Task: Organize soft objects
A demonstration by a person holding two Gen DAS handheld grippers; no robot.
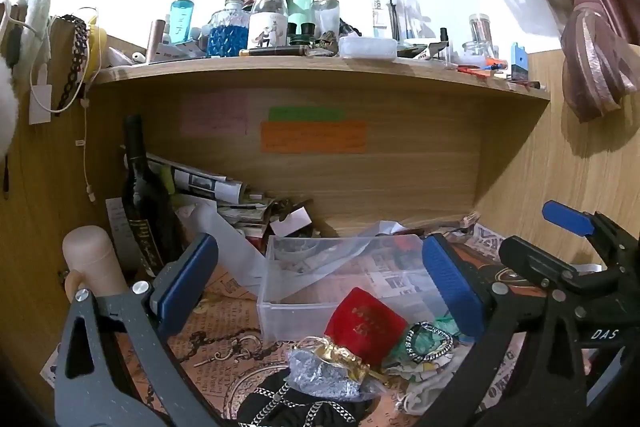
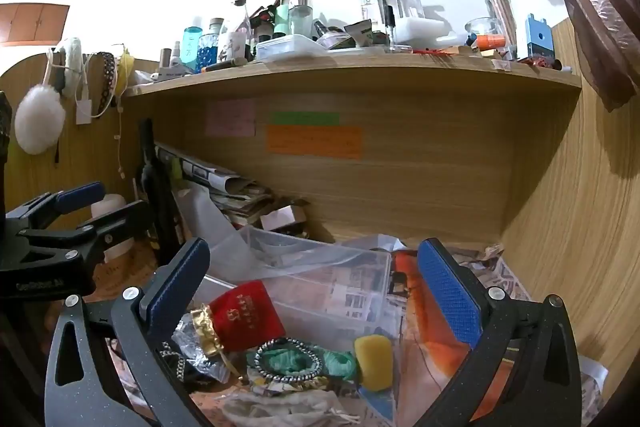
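A pile of soft things lies on the desk before a clear plastic box (image 1: pixel 280 311): a red velvet pouch (image 1: pixel 365 323) with a gold neck, a silver pouch (image 1: pixel 320 373), a green cloth with a beaded band (image 1: pixel 428 343) and a black chained item (image 1: pixel 296 407). The right wrist view shows the red pouch (image 2: pixel 244 315), the green cloth (image 2: pixel 296 359), a yellow sponge (image 2: pixel 374 361), a pale cloth bag (image 2: pixel 276 409) and the box (image 2: pixel 376 267). My left gripper (image 1: pixel 320 283) is open above the pile, empty. My right gripper (image 2: pixel 316 291) is open above it, empty.
A dark wine bottle (image 1: pixel 142 195) and rolled newspapers (image 1: pixel 208 183) stand at the back left. A beige cylinder (image 1: pixel 94 259) is at the left. A wooden shelf (image 1: pixel 320 67) overhead is crowded with bottles. Wooden side walls close in; a curtain (image 1: pixel 592 39) hangs right.
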